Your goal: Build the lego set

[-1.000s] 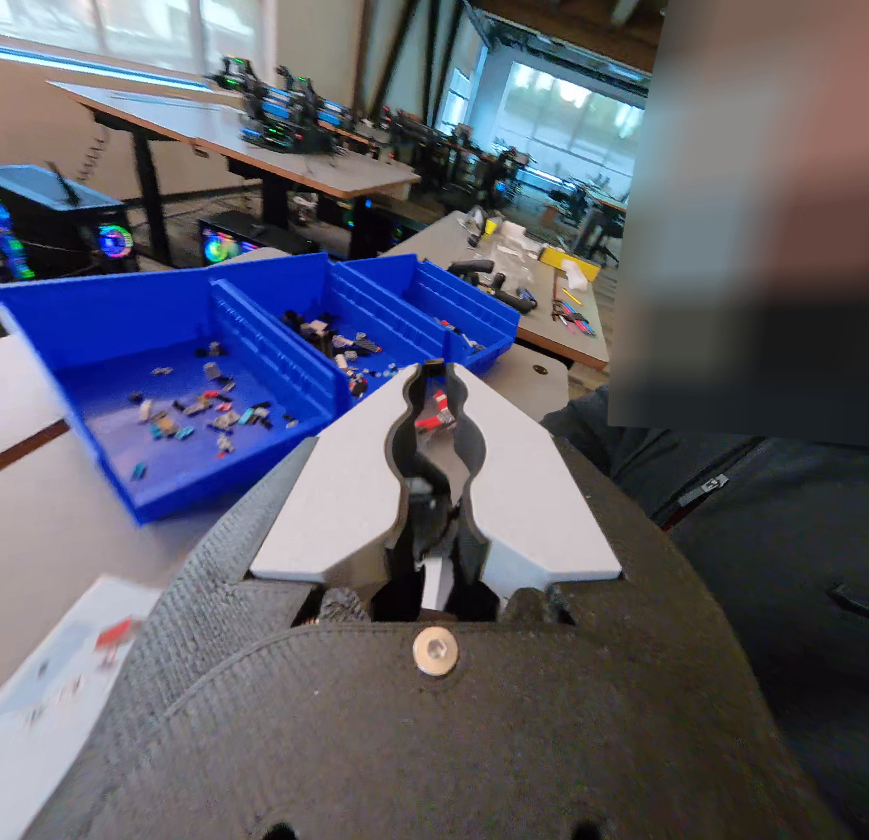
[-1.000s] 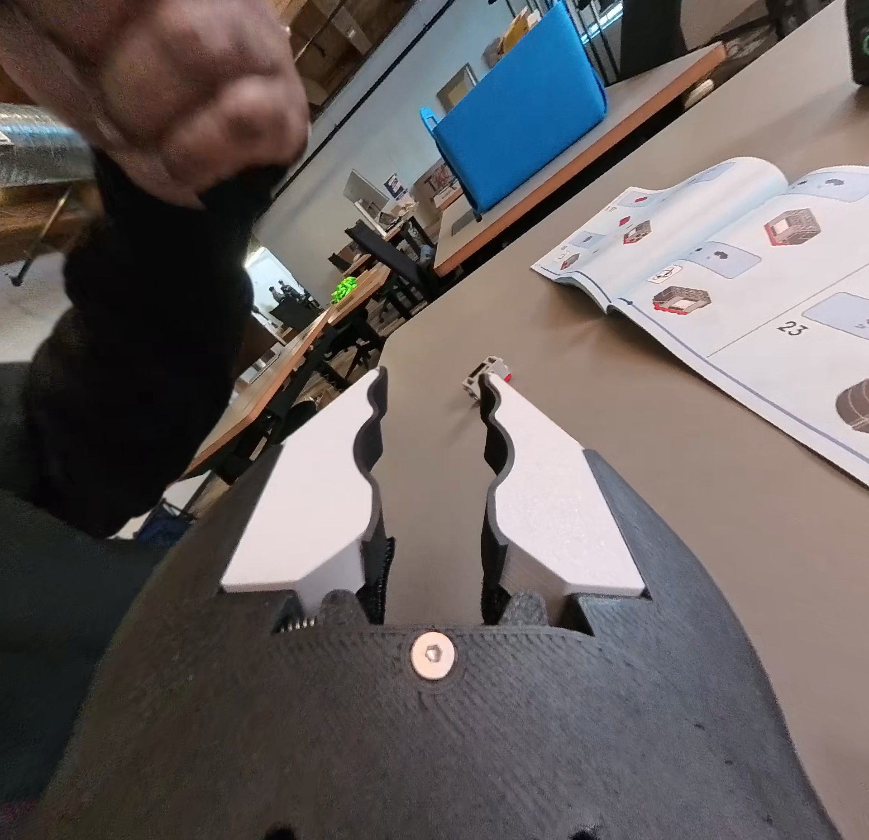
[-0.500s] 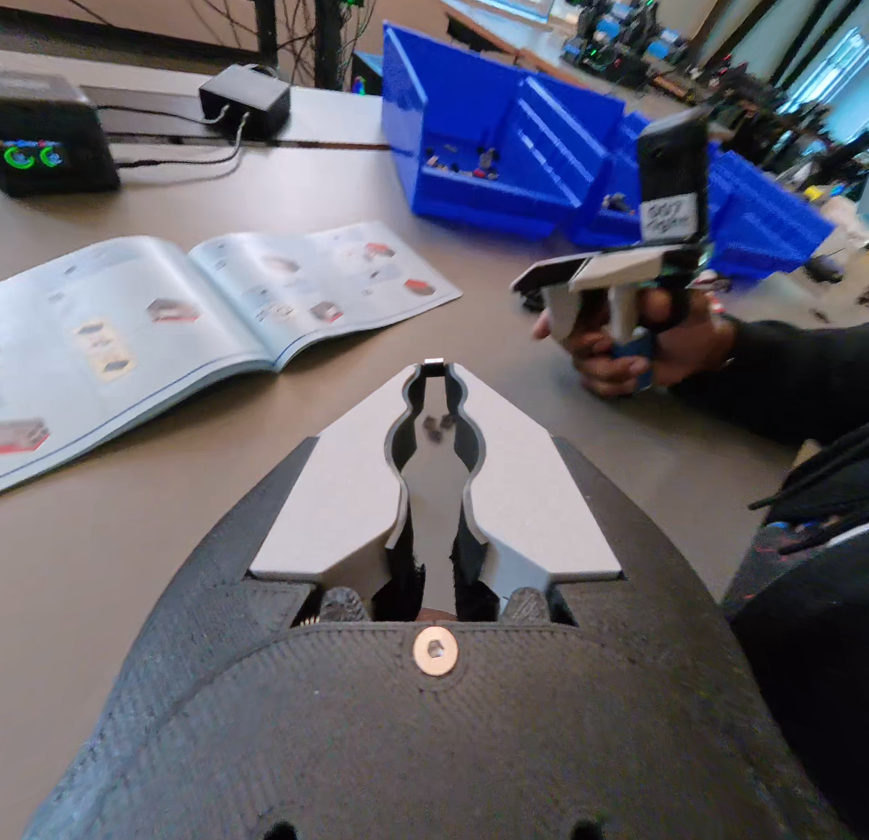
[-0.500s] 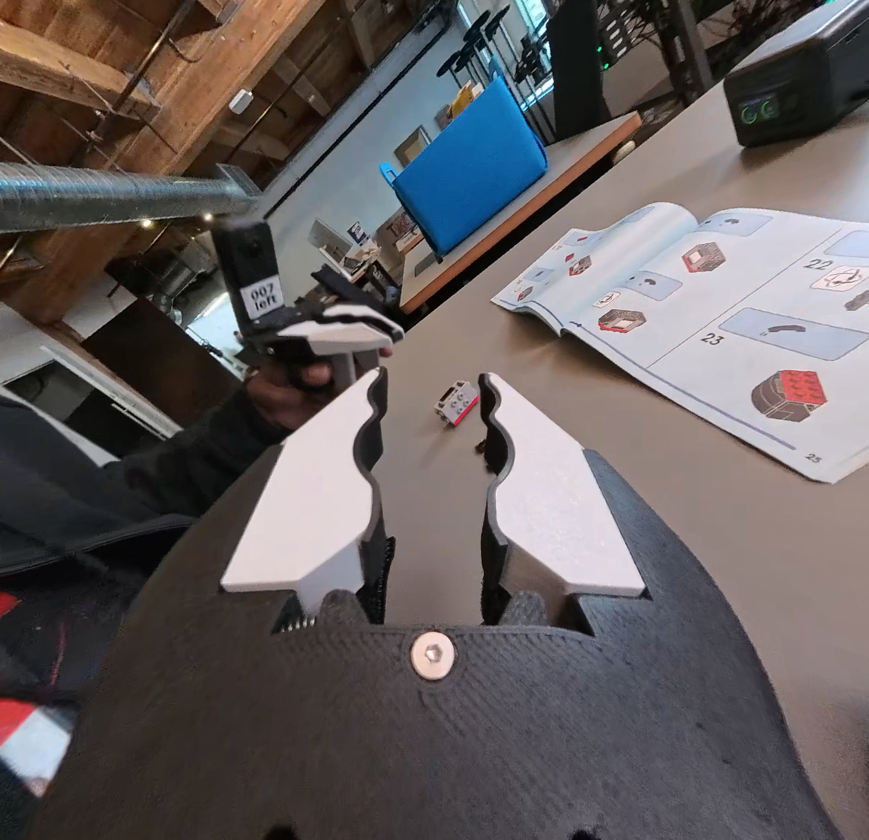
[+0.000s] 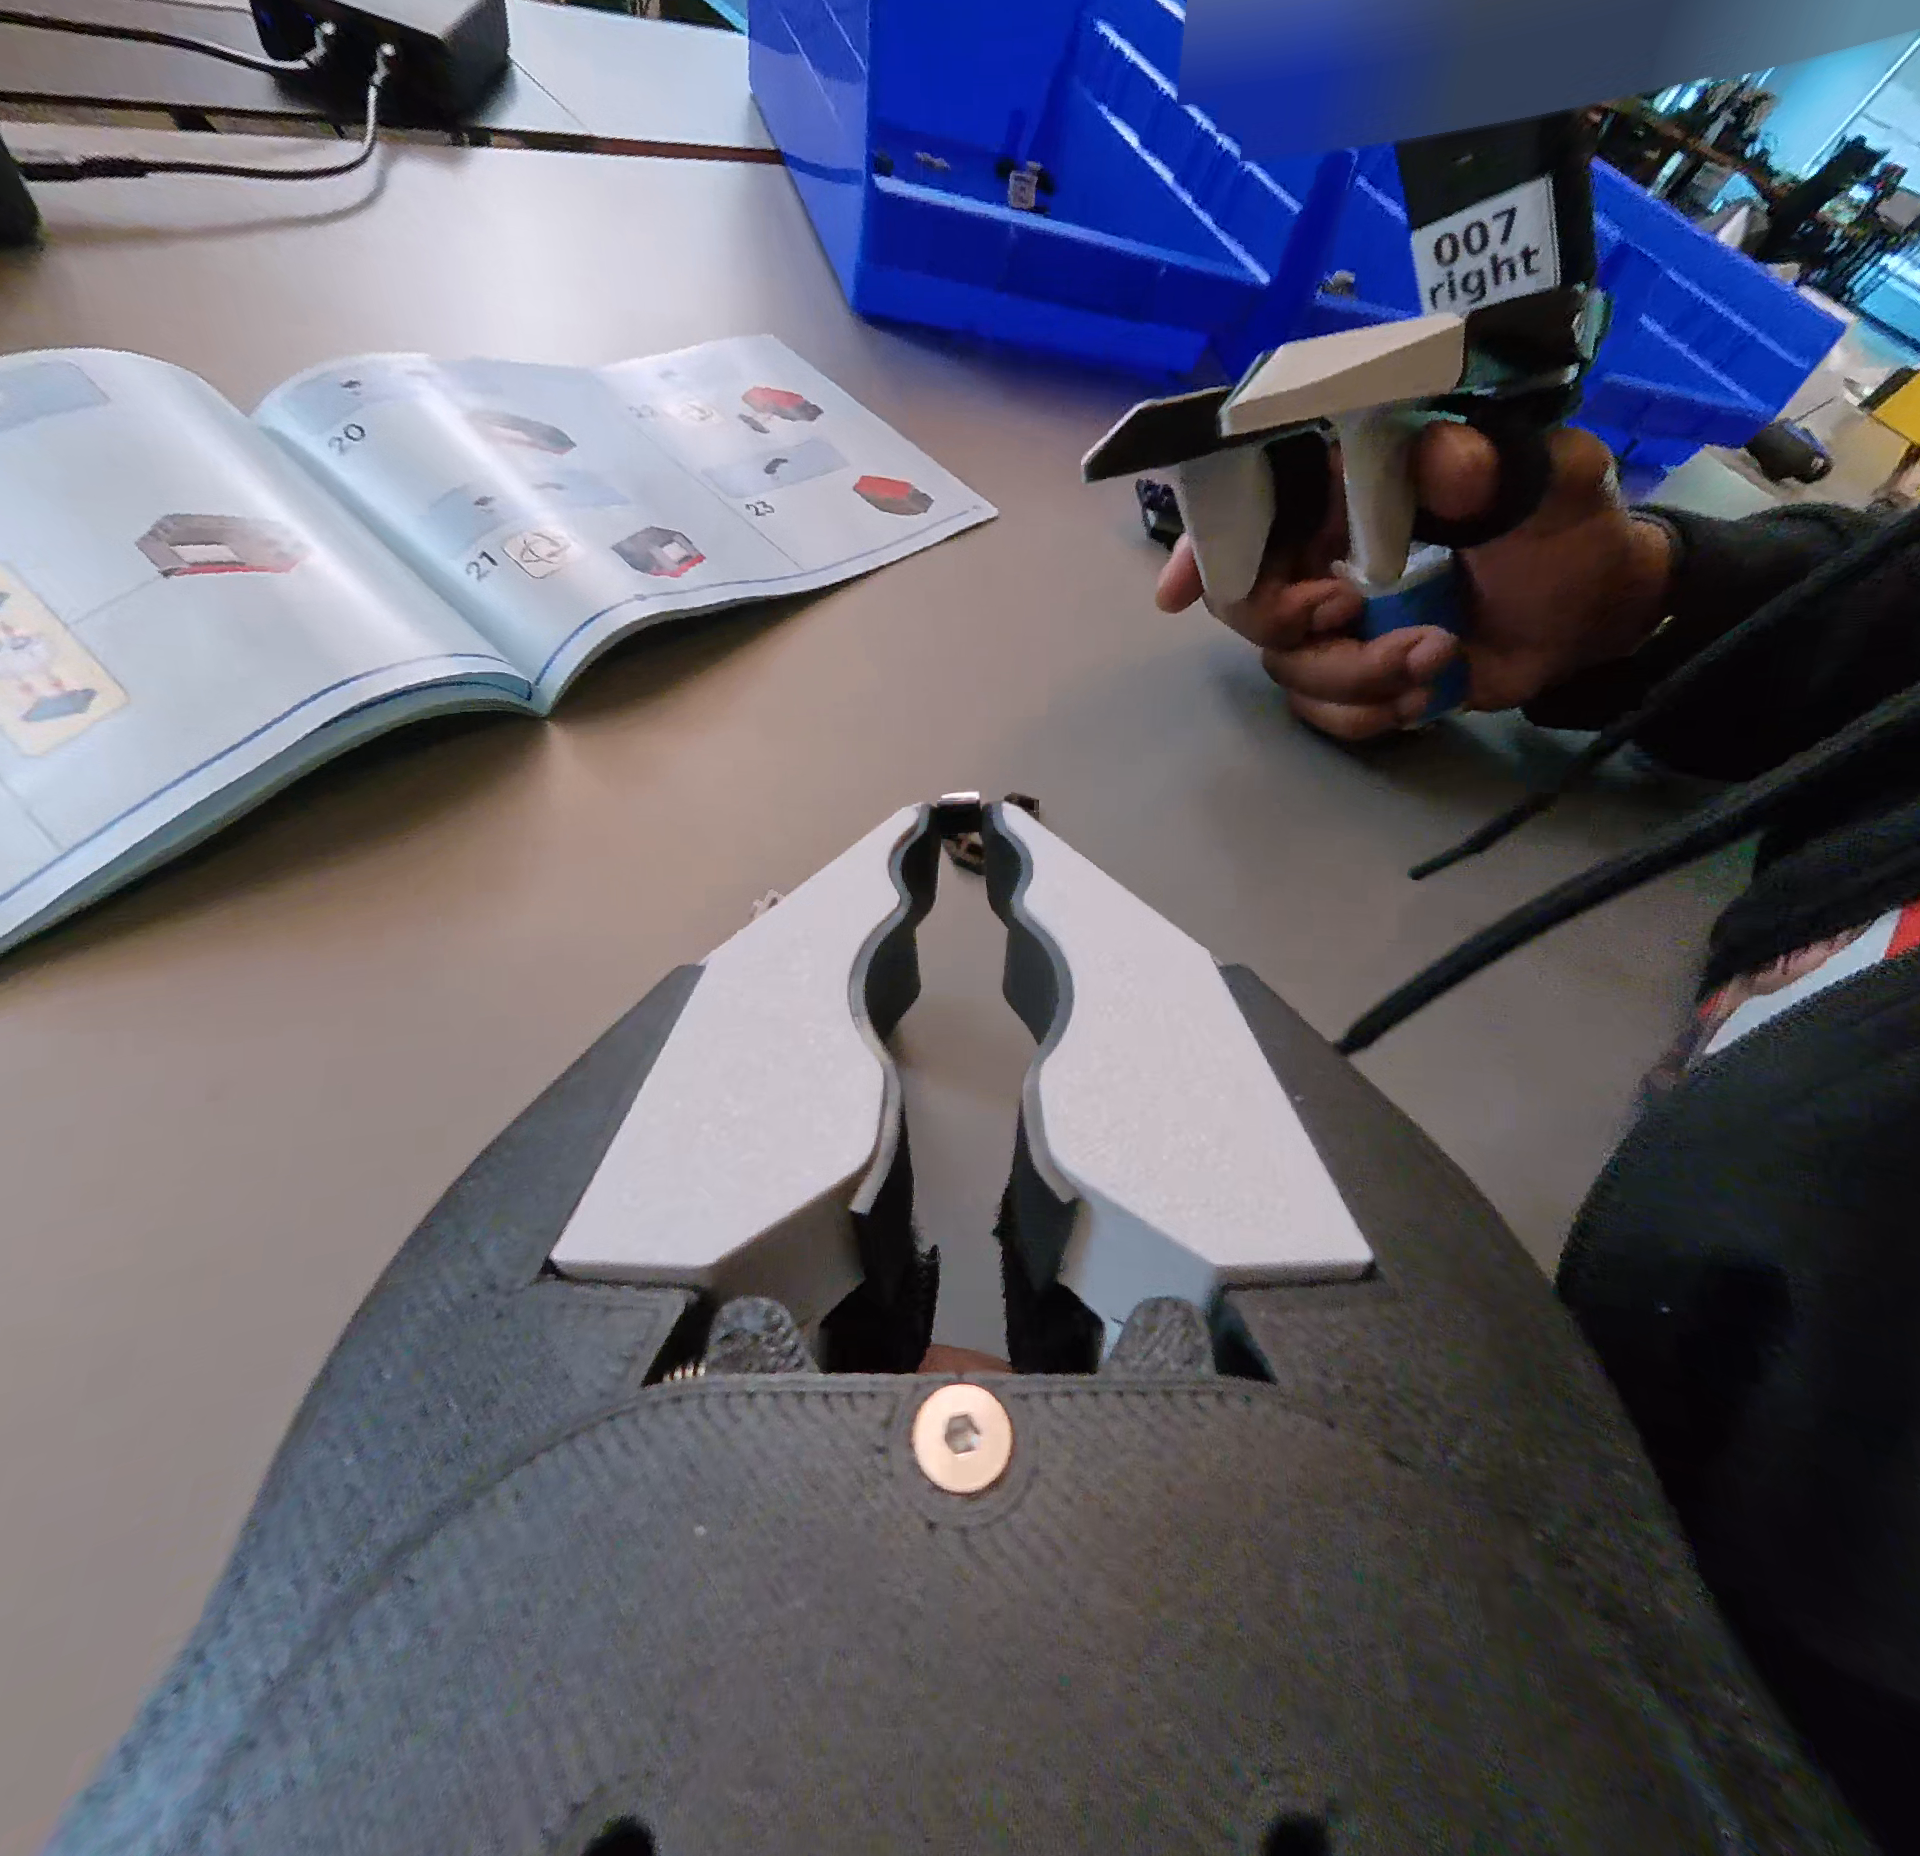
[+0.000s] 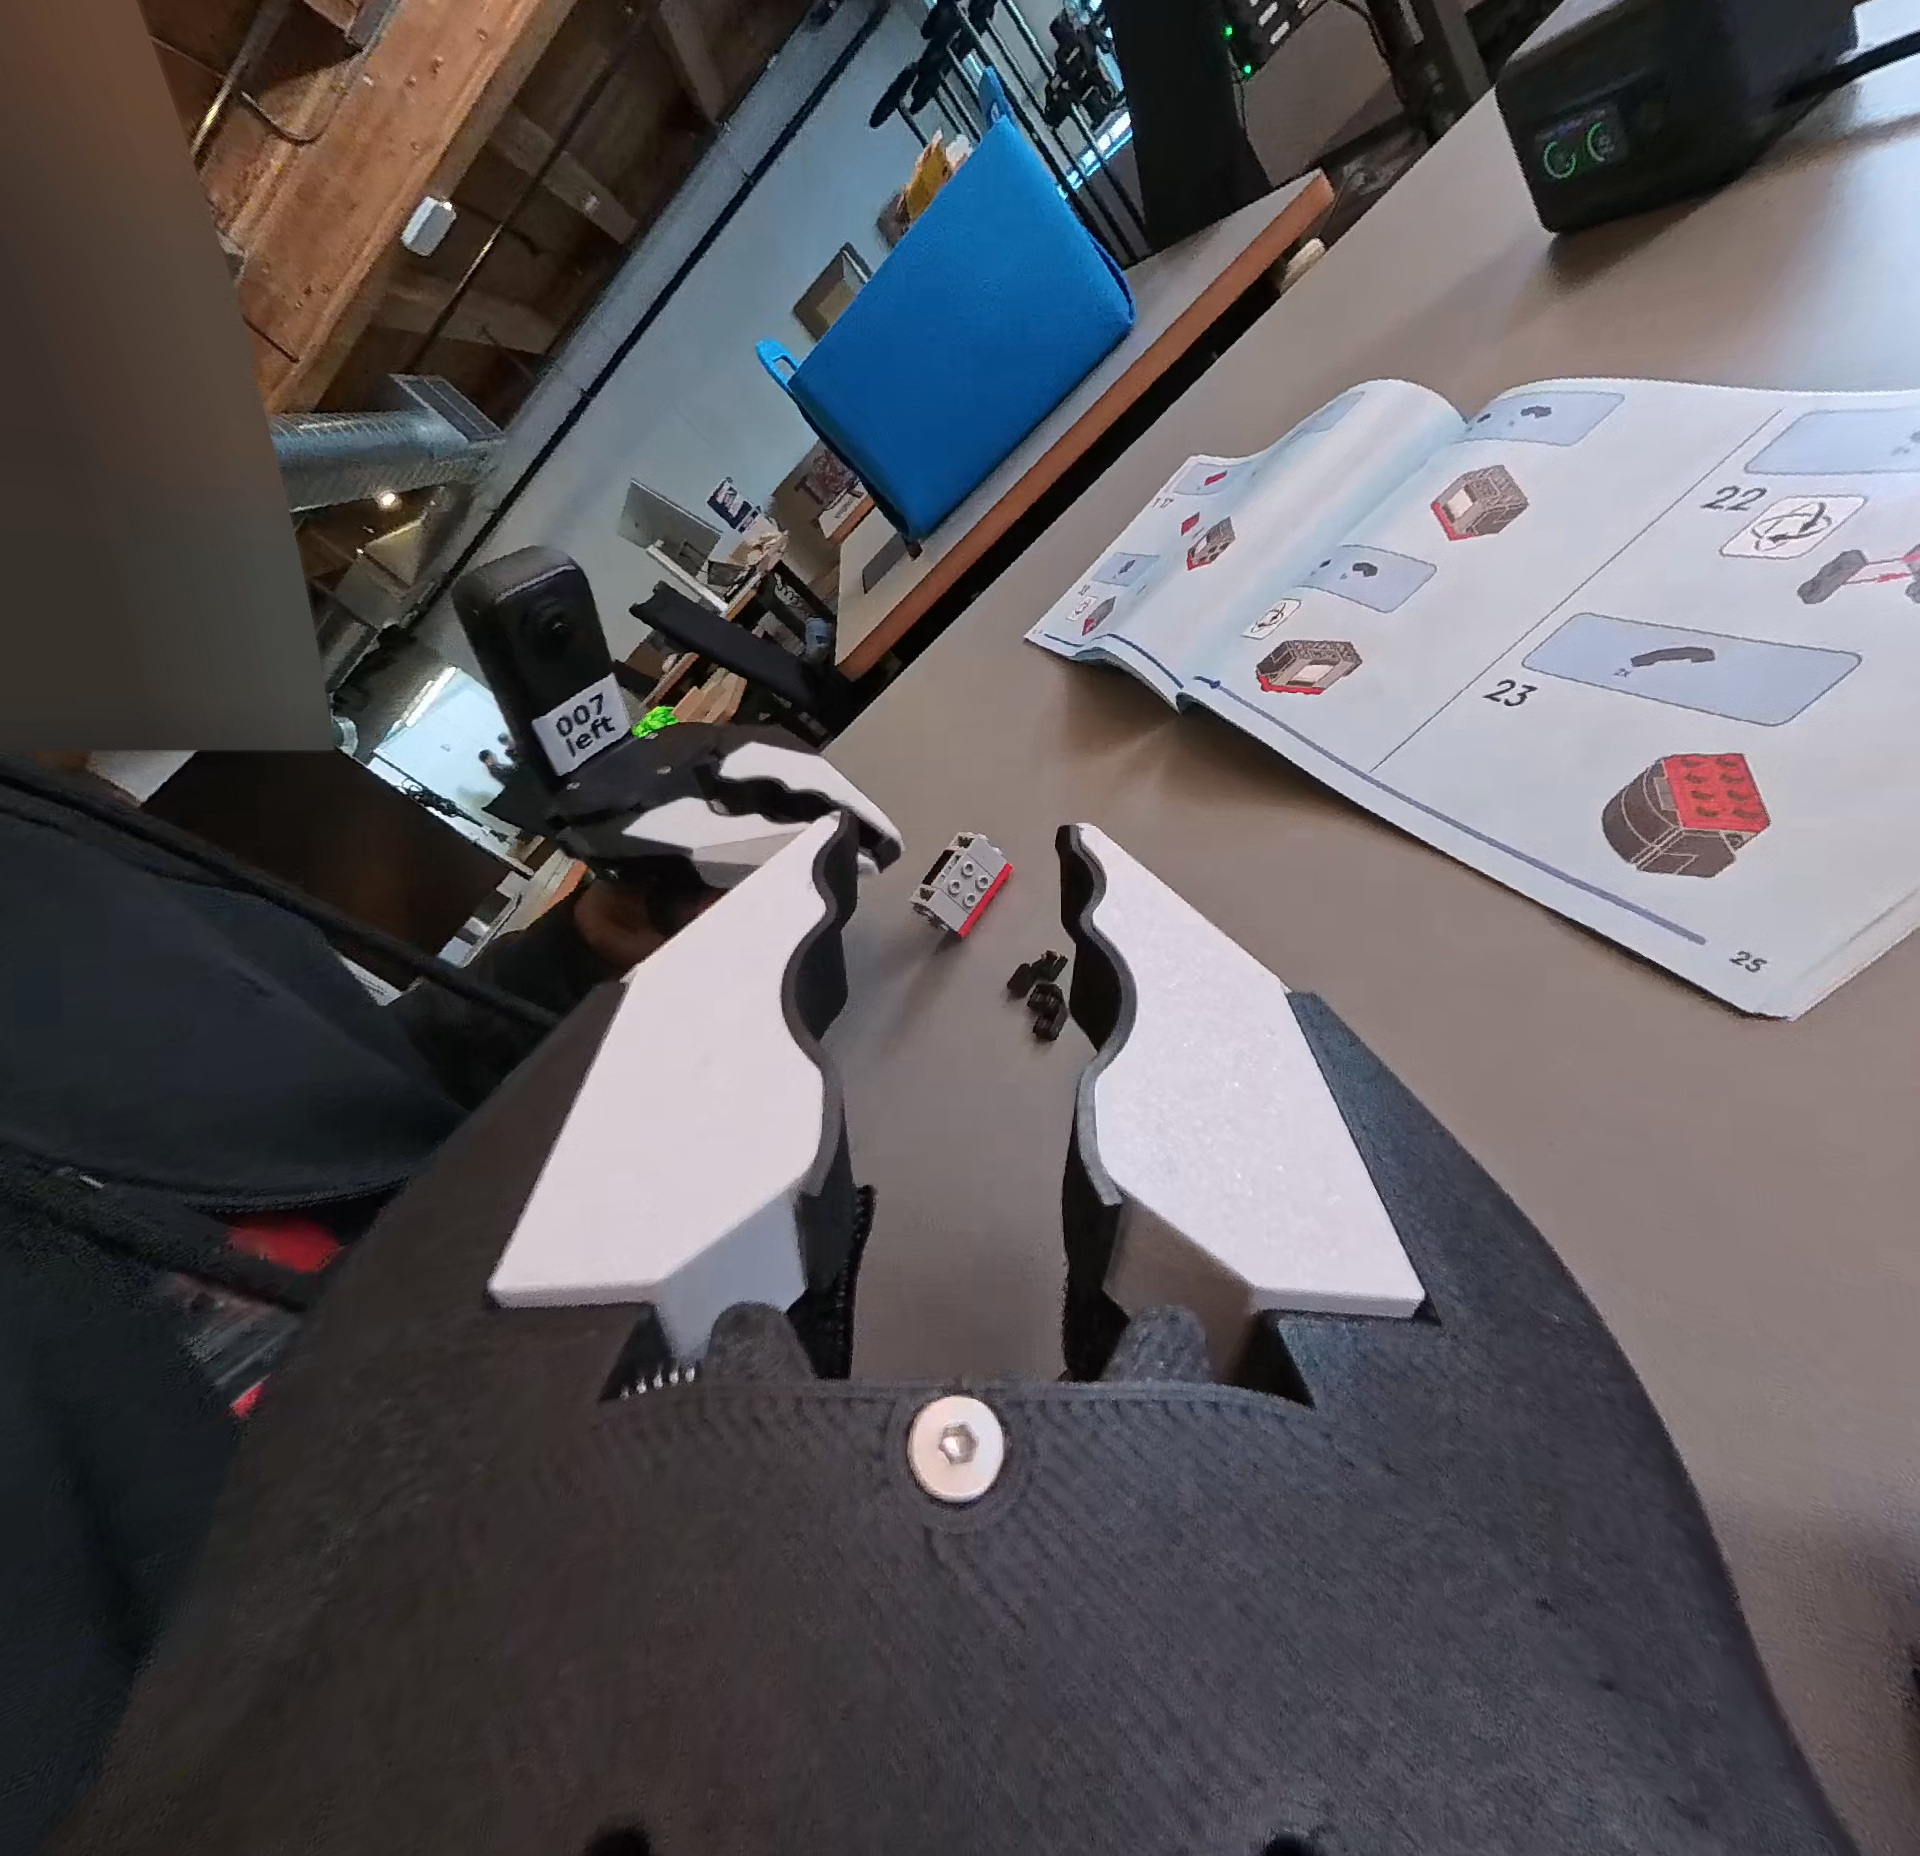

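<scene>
Left gripper (image 5: pixel 961 814) was nearly closed, pinching a small grey piece (image 5: pixel 957 800) at its tips. Right gripper (image 6: pixel 956 840) stood wide, empty, above the grey-and-red lego block (image 6: pixel 963 884) on the table (image 6: pixel 1455 1131), near loose black pieces (image 6: pixel 1039 991). Risk: the tip-only pinch could slip; the closing right gripper could scatter the black pieces.

Left wrist view: low over the grey matte surface (image 5: pixel 623 871), facing blue plastic bins (image 5: pixel 1039 196) at upper frame.
Right wrist view: equally low, facing opposite.
Shared: open pale-blue paper instruction booklet (image 5: pixel 416 539) (image 6: pixel 1558 643).
</scene>
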